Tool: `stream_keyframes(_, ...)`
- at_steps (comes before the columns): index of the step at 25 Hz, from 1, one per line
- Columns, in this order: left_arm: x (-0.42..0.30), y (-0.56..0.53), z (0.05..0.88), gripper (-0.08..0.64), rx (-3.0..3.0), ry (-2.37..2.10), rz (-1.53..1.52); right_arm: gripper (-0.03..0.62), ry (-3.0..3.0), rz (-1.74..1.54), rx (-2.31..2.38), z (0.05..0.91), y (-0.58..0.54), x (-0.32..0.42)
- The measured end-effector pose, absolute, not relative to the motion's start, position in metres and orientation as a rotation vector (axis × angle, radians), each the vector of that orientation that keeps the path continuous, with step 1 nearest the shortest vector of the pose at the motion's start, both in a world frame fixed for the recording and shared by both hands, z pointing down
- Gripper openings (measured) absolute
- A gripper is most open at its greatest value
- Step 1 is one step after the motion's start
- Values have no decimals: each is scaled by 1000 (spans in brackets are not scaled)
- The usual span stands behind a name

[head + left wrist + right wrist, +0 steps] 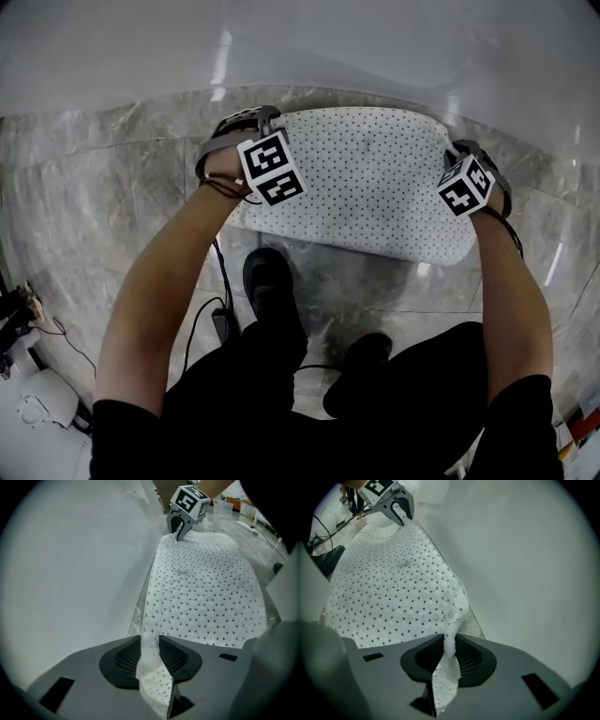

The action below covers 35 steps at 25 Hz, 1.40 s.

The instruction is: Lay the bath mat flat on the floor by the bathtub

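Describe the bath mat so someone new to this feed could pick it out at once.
Find the white bathtub wall across the top of the head view, with grey marble floor below it. The bath mat is spread on that floor against the tub, its far corners pinched in the left gripper and the right gripper. It is the only white sheet speckled with small dark dots.
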<state>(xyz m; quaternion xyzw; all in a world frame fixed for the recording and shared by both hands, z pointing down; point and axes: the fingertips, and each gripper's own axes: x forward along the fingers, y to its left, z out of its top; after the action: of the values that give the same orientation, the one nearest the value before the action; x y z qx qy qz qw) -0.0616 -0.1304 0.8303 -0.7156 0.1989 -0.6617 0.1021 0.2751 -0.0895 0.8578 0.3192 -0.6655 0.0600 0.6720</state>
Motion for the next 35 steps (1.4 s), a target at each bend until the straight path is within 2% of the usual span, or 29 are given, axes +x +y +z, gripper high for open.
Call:
stream_keyframes(2,-65,-137,826,98,-2101,636,-1940,91,-1482,122,732,858,-92,275)
stream_keyframes(5,-78,-129,827,176,-2151,689,-1949,92,-1463,109,730,862,-96,275)
stream_keyframes(18,-149,-33,857,189,-2397,688,-2041,87,-1398,250,836,878,-112,293)
stream_keyframes(19,-153,-31,856,189,-2424,707,-2038,107,-1385,240,834,877,-114,295)
stream_keyframes(22,-171,-25,851,204,-2522,809,-2017,221,-1358,161,851,866,-124,303)
stream_keyframes(24,-181,-19,846,206,-2590,852,-1987,244,-1365,79,846,851,-128,299)
stream_keyframes(29,-161,13,828,192,-2863,687,-1915,242,-1607,33,663,809,-102,203)
stream_keyframes(35,-117,58,819,199,-2782,371,-1900,242,-1747,-165,164,791,9,75)
